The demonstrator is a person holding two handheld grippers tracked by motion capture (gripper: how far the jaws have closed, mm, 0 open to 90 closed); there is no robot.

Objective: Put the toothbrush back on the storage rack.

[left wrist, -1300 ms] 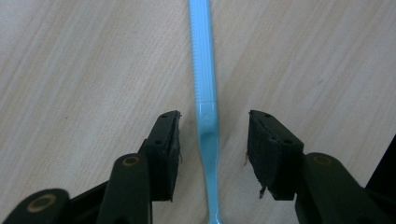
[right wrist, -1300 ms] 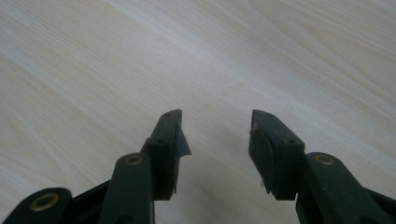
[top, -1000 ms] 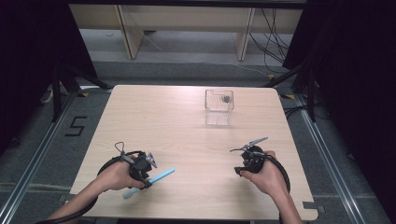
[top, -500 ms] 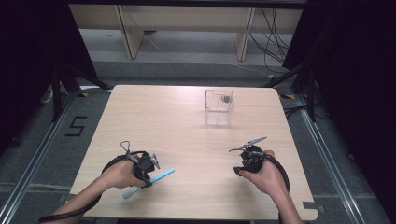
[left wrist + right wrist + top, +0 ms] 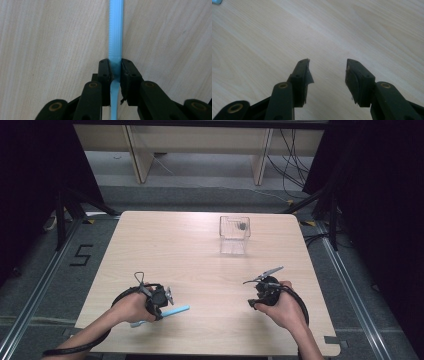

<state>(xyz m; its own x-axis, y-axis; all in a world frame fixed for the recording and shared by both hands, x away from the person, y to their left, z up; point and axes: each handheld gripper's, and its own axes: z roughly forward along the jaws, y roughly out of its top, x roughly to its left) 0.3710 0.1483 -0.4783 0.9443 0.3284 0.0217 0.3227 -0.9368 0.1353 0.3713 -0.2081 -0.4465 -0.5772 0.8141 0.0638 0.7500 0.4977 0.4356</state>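
left tongs (image 5: 115, 72) clamped on a light blue plastic strip (image 5: 116, 32), jaws just been closing w/ the strip between them; pads press both sides of it in the left gripper view. strip runs straight up from the jaws to the top edge of that frame, one edge finely toothed, lying along the wood surface (image 5: 50, 37). in the high view the left tongs (image 5: 162, 302) sit lower left of frame, strip (image 5: 175, 311) poking out to the right, low over the surface (image 5: 190, 255). right tongs (image 5: 327, 72) open, nothing between the jaws, just bare wood under them; in the high view they're lower right (image 5: 260, 292), well apart from the strip. clear plastic box (image 5: 234, 235) stands upper centre-right of the surface, small dark thing inside, too small to tell what.
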